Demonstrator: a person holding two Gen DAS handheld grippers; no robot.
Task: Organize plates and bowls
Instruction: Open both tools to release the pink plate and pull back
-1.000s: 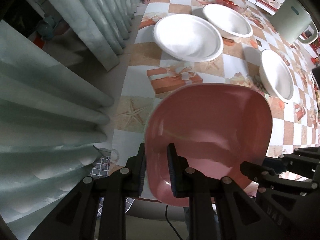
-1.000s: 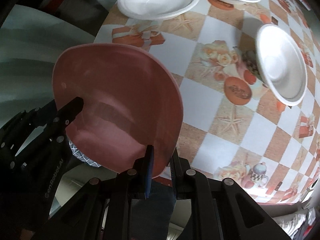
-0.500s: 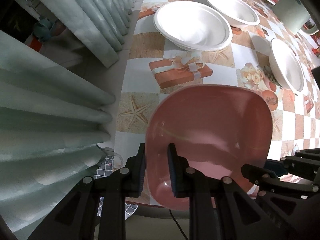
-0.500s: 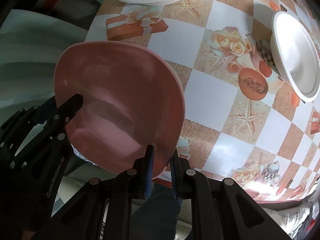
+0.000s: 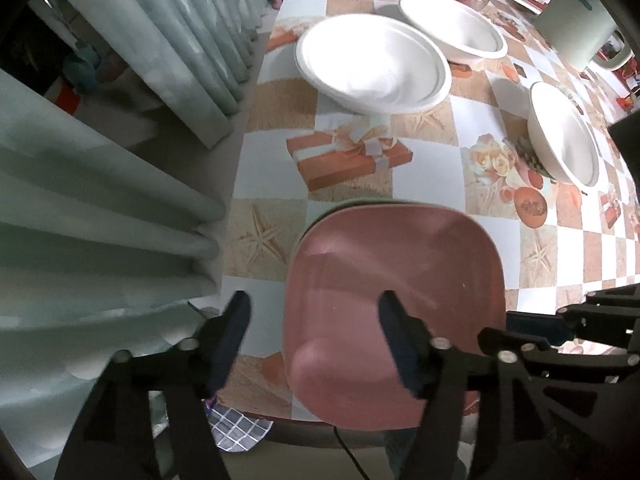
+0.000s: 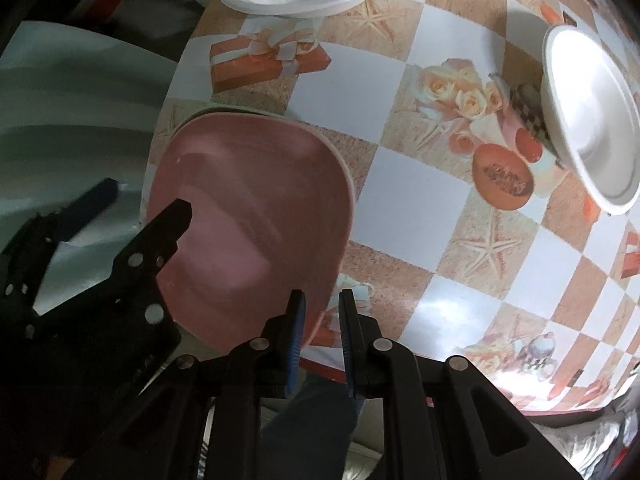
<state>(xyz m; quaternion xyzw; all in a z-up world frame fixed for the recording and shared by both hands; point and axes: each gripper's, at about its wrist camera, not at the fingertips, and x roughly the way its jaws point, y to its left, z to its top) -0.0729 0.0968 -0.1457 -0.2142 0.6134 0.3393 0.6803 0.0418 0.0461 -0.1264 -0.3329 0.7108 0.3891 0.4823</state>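
Both wrist cameras look steeply down, close over the worktop [image 5: 424, 168] edge, sharing the pink plate [image 5: 394, 300].

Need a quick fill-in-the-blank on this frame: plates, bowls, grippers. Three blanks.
1. The square plate on top of the stack is ____ in colour.
2. The left gripper jaws are ____, wide apart.
3. The number of white bowls on the checkered tablecloth is ____.

Missing words: pink; opening; three
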